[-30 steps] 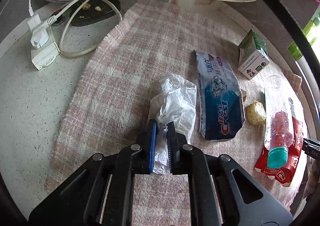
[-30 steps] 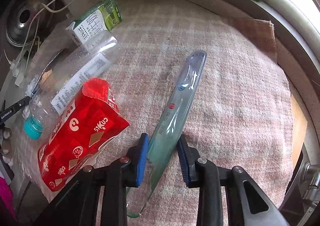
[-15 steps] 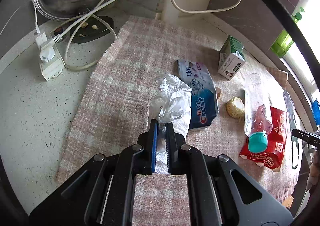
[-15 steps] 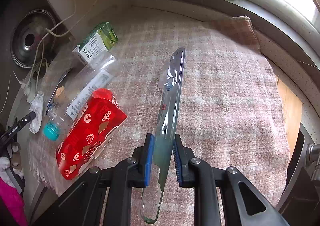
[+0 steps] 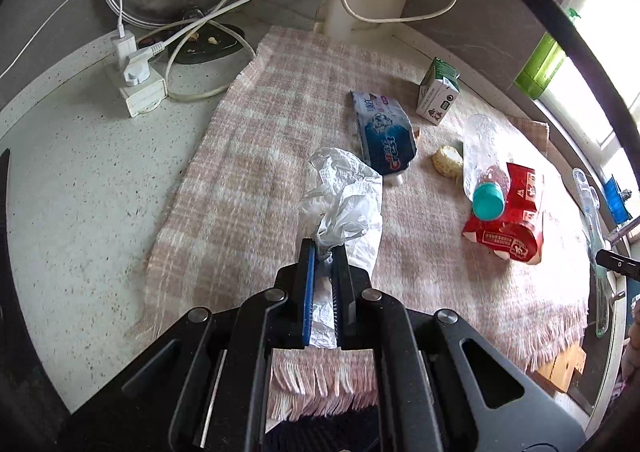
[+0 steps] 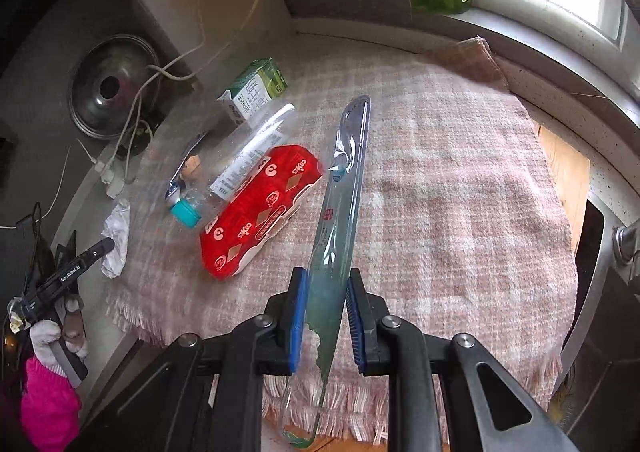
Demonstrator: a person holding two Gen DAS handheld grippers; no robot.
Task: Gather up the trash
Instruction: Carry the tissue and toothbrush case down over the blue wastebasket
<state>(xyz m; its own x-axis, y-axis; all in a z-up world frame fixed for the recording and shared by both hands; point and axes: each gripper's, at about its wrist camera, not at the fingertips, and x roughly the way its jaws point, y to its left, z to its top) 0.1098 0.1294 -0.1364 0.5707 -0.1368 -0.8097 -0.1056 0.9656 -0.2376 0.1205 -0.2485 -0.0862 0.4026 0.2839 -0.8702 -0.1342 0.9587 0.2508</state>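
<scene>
The left gripper [image 5: 324, 252] is clamped on a crumpled white plastic bag [image 5: 344, 204]; the right gripper [image 6: 326, 292] pinches a clear toothbrush wrapper [image 6: 340, 196]. Both pieces are now raised off the checked cloth [image 6: 460, 192], higher than a second ago. Still lying ahead: toothpaste box [image 5: 384, 136], milk carton [image 5: 438, 90], bottle [image 5: 482, 164], red pack [image 6: 260, 208]. No bin shows.

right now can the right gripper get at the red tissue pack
Probably not yet: the right gripper is shut on the long clear plastic wrapper. The red tissue pack lies close to its left, but a clear plastic bottle rests on it.
</scene>
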